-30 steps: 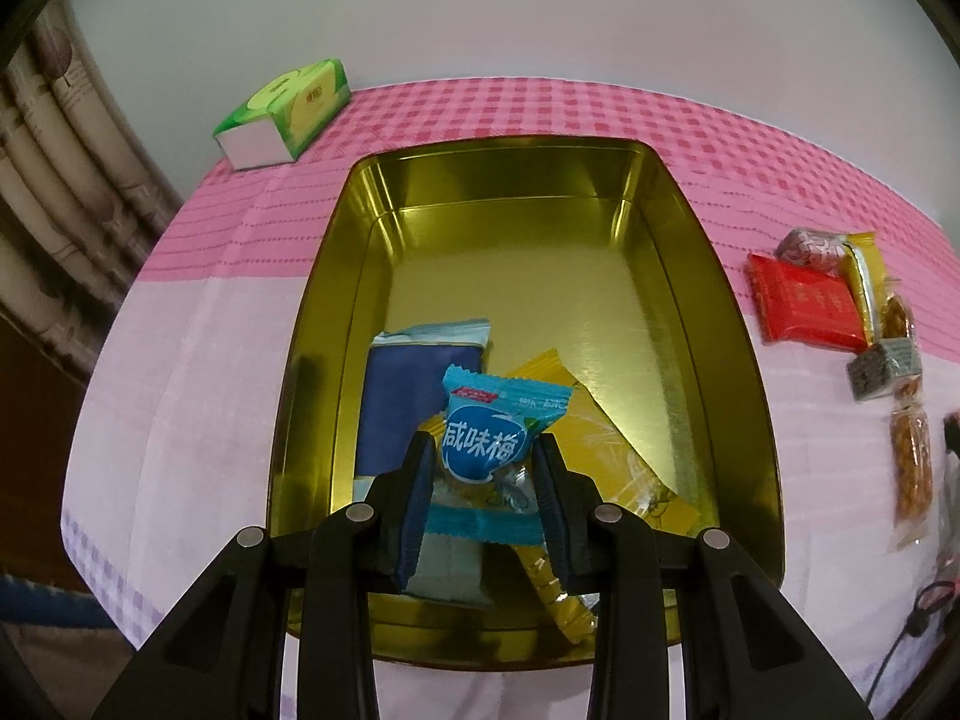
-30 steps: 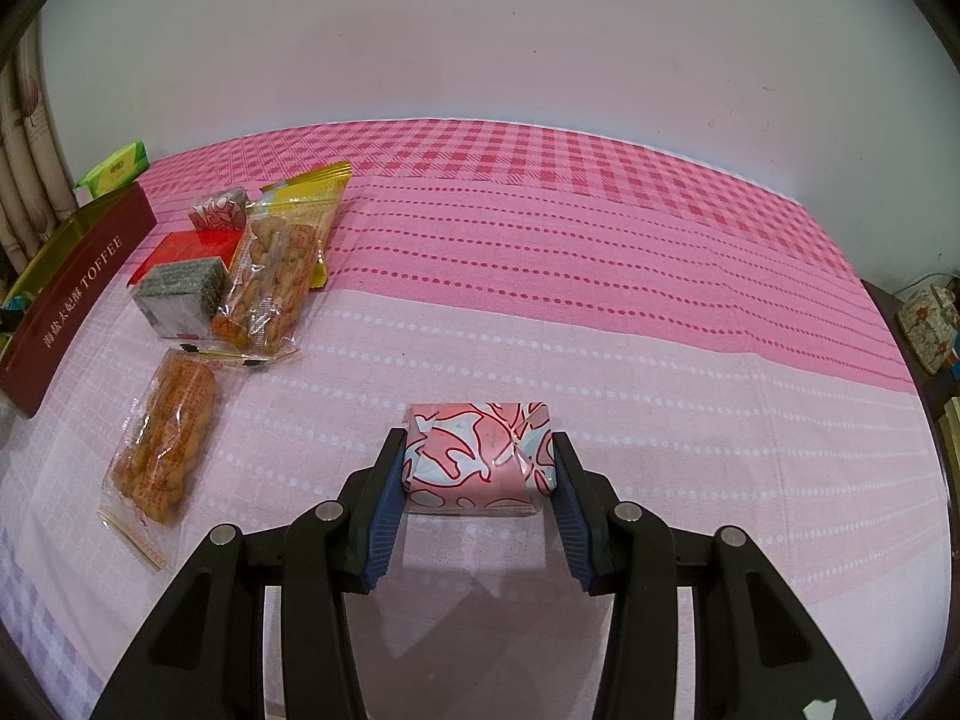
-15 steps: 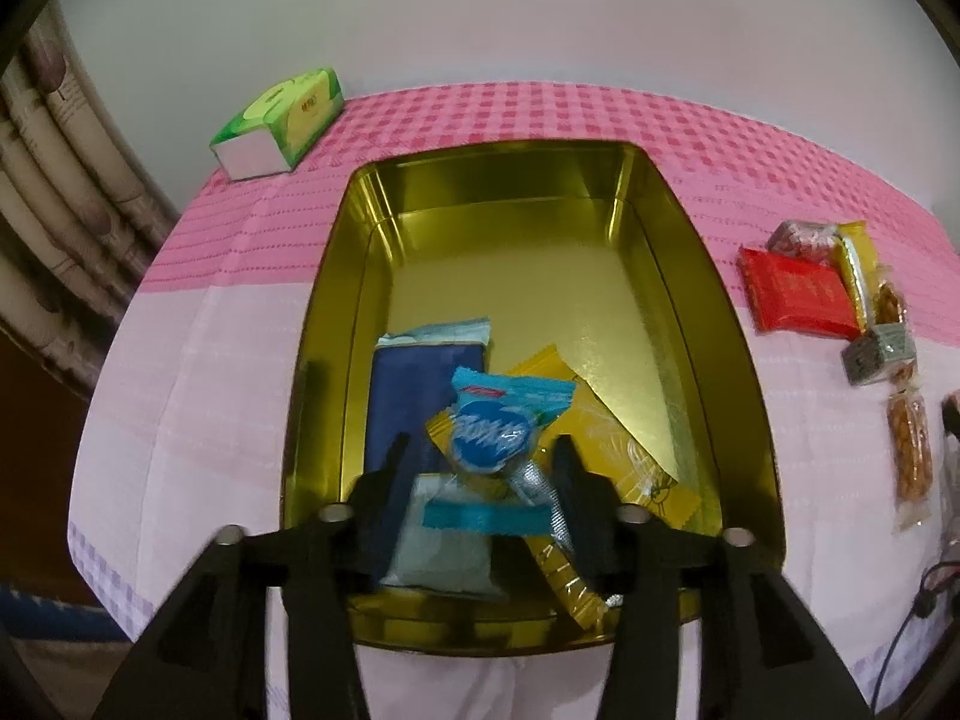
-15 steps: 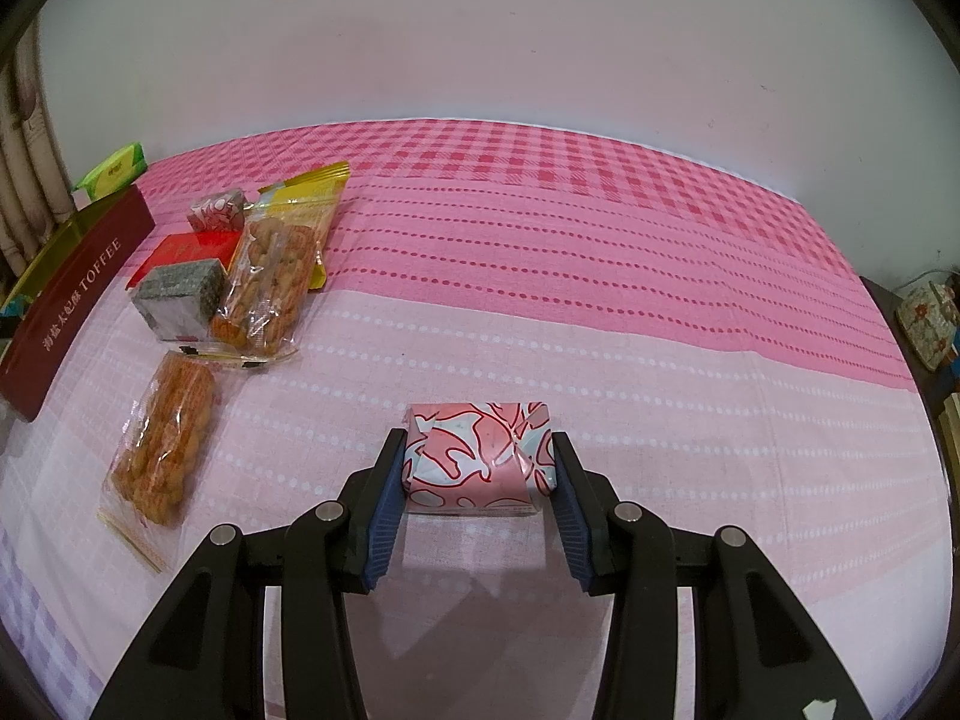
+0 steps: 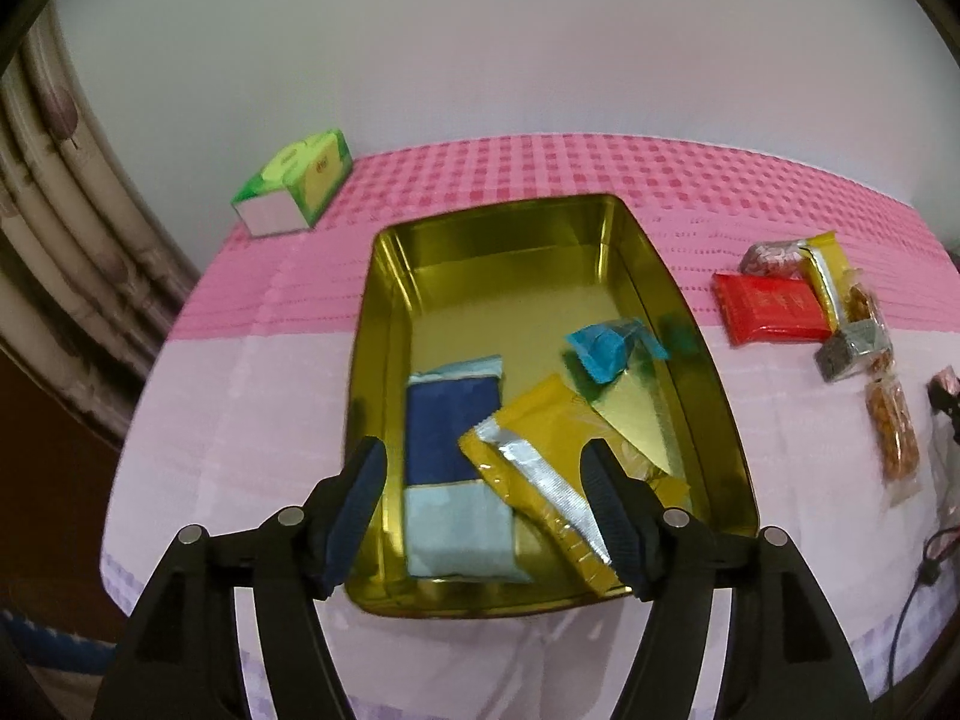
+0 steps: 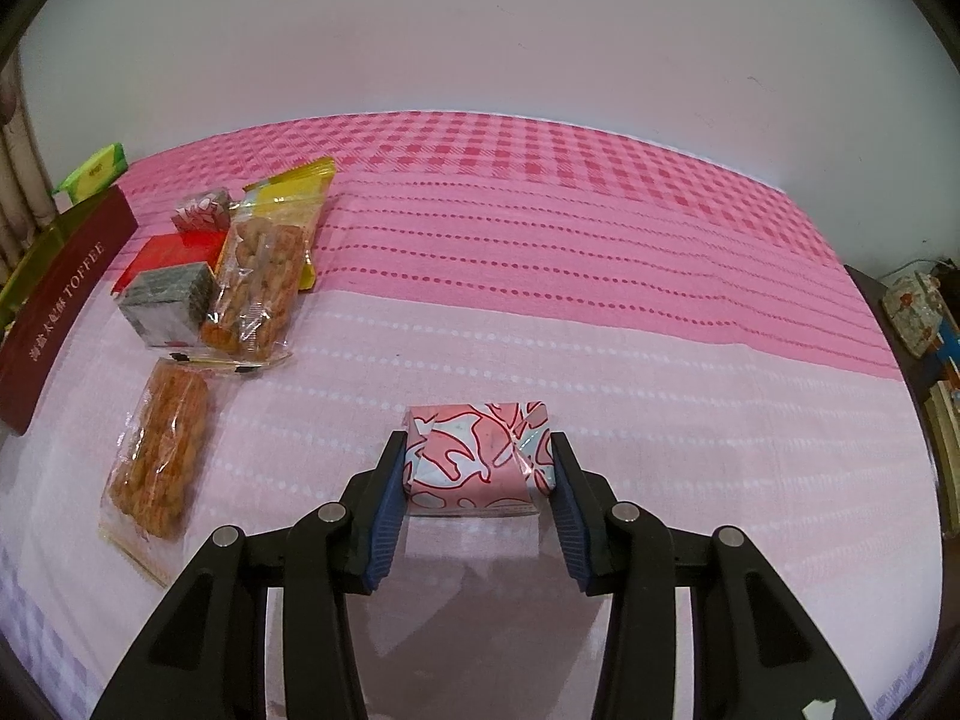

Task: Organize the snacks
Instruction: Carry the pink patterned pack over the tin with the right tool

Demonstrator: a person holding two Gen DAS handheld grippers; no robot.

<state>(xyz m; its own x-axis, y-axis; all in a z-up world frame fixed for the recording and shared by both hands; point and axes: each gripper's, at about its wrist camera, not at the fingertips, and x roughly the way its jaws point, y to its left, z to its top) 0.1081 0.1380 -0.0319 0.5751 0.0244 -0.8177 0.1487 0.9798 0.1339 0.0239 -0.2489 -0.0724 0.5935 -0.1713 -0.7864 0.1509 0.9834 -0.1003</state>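
Left gripper [image 5: 483, 507] above the near end of the gold tin [image 5: 384, 324], jaws opening, nothing between them. Beyond the jaws, inside the tin: blue candy [image 5: 606, 348] toward the right wall, blue packet [image 5: 450, 432] and yellow packet [image 5: 540, 456] directly ahead. Right gripper [image 6: 477, 495] clamped on the pink patterned snack block [image 6: 477, 456], jaws pressing both ends, low over the pink-clothed worktop [image 6: 660, 360]. Loose snack pile [image 6: 240, 276] far left of those jaws.

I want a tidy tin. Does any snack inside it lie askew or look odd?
Yes. The yellow packet lies diagonally, partly over the blue packet. The small blue candy lies apart, near the gold tin's right wall.
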